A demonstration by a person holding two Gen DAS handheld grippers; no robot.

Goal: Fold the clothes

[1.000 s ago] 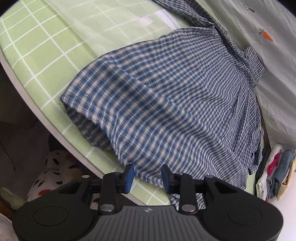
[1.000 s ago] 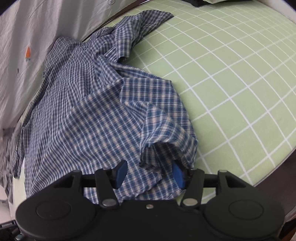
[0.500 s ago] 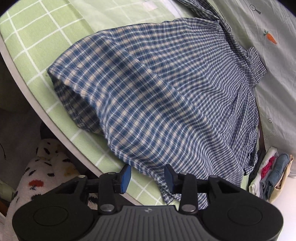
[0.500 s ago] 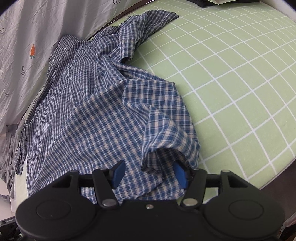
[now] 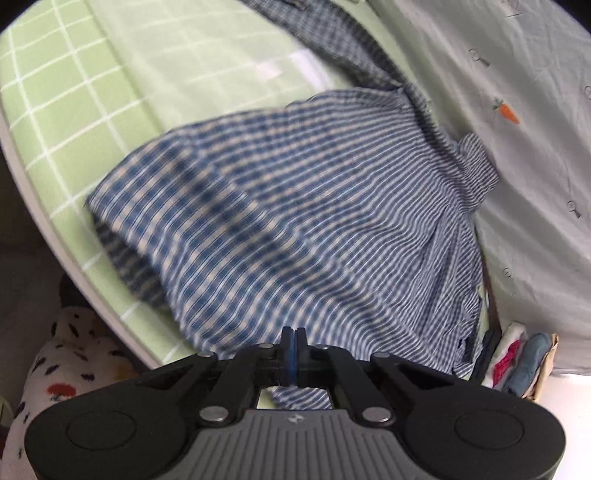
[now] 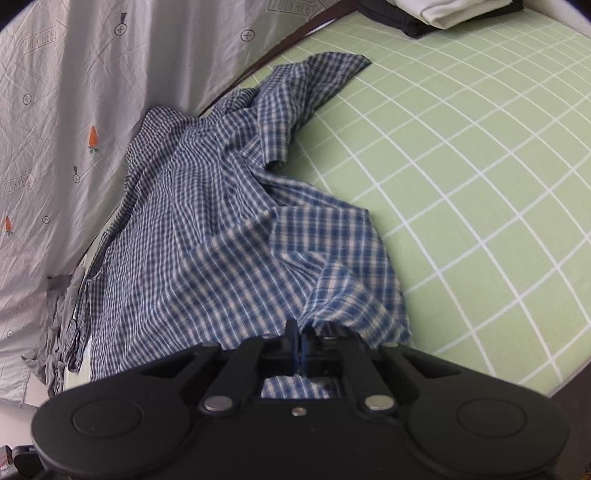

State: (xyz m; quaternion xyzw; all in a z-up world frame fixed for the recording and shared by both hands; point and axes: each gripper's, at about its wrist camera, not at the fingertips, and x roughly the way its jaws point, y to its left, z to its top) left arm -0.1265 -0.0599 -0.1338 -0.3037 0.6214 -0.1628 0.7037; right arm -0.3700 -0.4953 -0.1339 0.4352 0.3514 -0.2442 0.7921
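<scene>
A blue and white checked shirt (image 5: 295, 221) lies spread on a green grid-patterned bed sheet (image 5: 74, 96), its collar toward the grey curtain. My left gripper (image 5: 293, 349) is shut on the shirt's near hem; cloth shows behind the closed jaws. In the right wrist view the same shirt (image 6: 207, 240) runs from the near edge to a sleeve at the far end. My right gripper (image 6: 297, 349) is shut on the near hem beside a bunched fold, with cloth showing behind the jaws.
A grey curtain with carrot prints (image 6: 66, 110) hangs along the shirt's far side. Folded clothes (image 5: 517, 358) are stacked at the right. A dark and a white folded garment (image 6: 436, 14) lie at the bed's far end. A spotted plush (image 5: 62, 354) lies below the bed edge (image 5: 33, 206).
Both grippers were open at the hem and have now closed on the shirt's near edge. The left view is blurred with motion and the cloth has shifted.
</scene>
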